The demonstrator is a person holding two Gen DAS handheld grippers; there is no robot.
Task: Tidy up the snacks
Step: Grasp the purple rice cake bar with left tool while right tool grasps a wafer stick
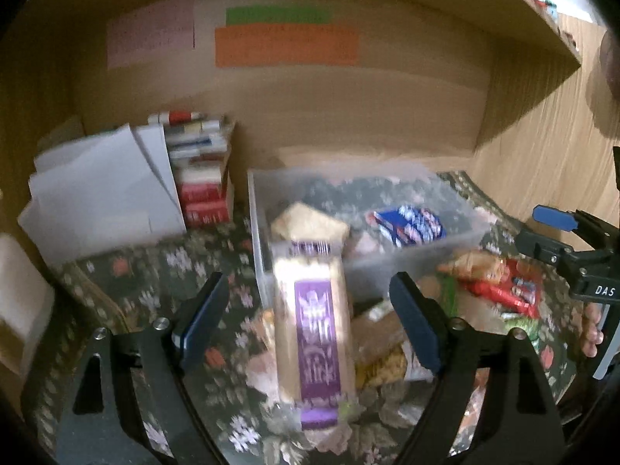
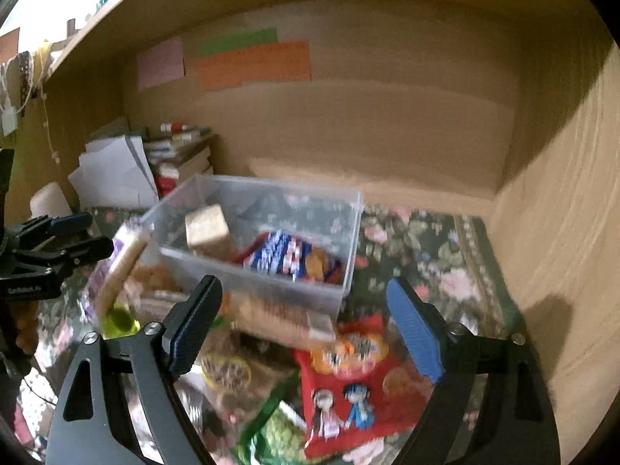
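Cracker pack points lengthwise toward clear bin.

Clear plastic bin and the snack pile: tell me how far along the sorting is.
Done: the clear bin already holds a blue packet and a tan cracker pack.
In hand: nothing gripped. The purple-labelled biscuit pack leans on the bin's edge between the left gripper's open jaws, untouched; the right gripper is open too.
Left: the red packet, green packet and others lie outside.

Only legible txt: "DAS" in white on the right hand-held gripper body; snack labels too blurred
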